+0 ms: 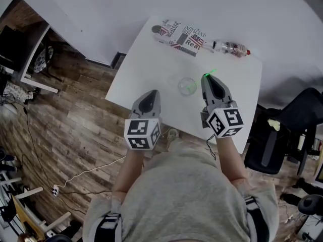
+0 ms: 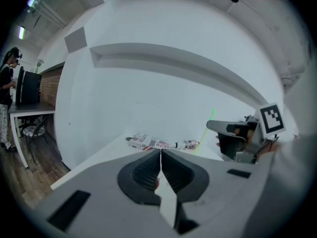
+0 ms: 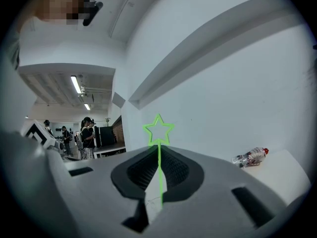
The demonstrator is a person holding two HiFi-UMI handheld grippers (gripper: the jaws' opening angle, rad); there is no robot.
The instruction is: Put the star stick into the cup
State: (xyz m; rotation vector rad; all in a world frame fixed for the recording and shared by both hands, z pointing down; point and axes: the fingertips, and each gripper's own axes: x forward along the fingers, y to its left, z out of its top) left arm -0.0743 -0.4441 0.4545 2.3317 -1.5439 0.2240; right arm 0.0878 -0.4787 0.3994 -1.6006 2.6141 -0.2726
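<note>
The right gripper (image 3: 158,155) is clamped on the thin green plastic star stick (image 3: 158,129), star end up. In the head view its lower end shows within the outline of the clear round plastic cup (image 1: 185,86) on the white table (image 1: 146,59); whether it is past the rim I cannot tell. Hold the stick near upright, lower it centred, and release only once it rests inside. The left gripper (image 2: 161,155), jaws together on nothing, hangs near the cup
</note>
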